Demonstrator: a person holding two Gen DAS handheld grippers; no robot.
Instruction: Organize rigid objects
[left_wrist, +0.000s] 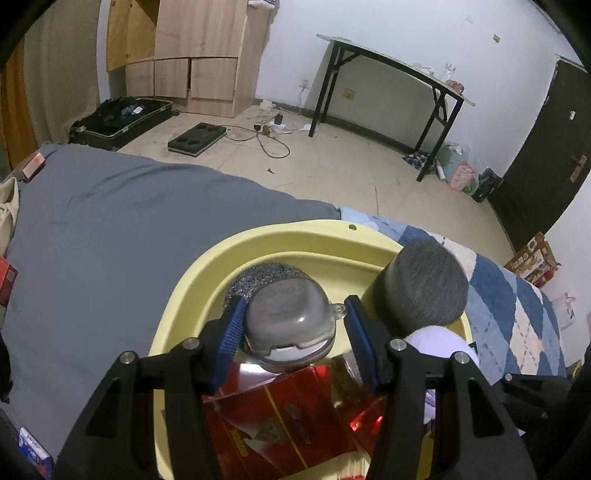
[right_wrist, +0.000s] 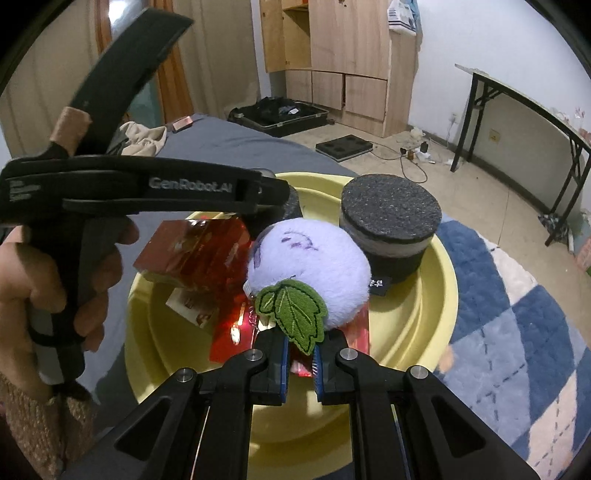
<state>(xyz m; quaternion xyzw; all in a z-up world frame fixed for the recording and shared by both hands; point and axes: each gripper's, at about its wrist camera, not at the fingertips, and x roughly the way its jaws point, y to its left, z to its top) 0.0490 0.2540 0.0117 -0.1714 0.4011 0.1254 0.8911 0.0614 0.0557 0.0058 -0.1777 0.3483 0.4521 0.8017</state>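
Note:
A yellow basin (left_wrist: 258, 243) (right_wrist: 436, 317) sits on the bed and holds red boxes (left_wrist: 280, 417) (right_wrist: 195, 254), a dark foam cylinder (left_wrist: 424, 284) (right_wrist: 391, 229) and a purple plush (right_wrist: 306, 266) with a green leaf tag (right_wrist: 295, 314). My left gripper (left_wrist: 293, 317) is open above the basin, with a grey clear-cased earbud case (left_wrist: 288, 317) between its fingers; the right pad stands apart from it. My right gripper (right_wrist: 300, 356) is shut on the leaf tag, holding the plush over the basin. The left gripper's body (right_wrist: 147, 192) and hand show in the right wrist view.
The basin rests on a grey sheet (left_wrist: 110, 229) beside a blue checked quilt (left_wrist: 517, 302). Small boxes (left_wrist: 33, 166) lie at the bed's far edge. Beyond are a suitcase (left_wrist: 122, 118), a wooden wardrobe (left_wrist: 192, 55), a black folding table (left_wrist: 399, 70) and a dark door (left_wrist: 550, 147).

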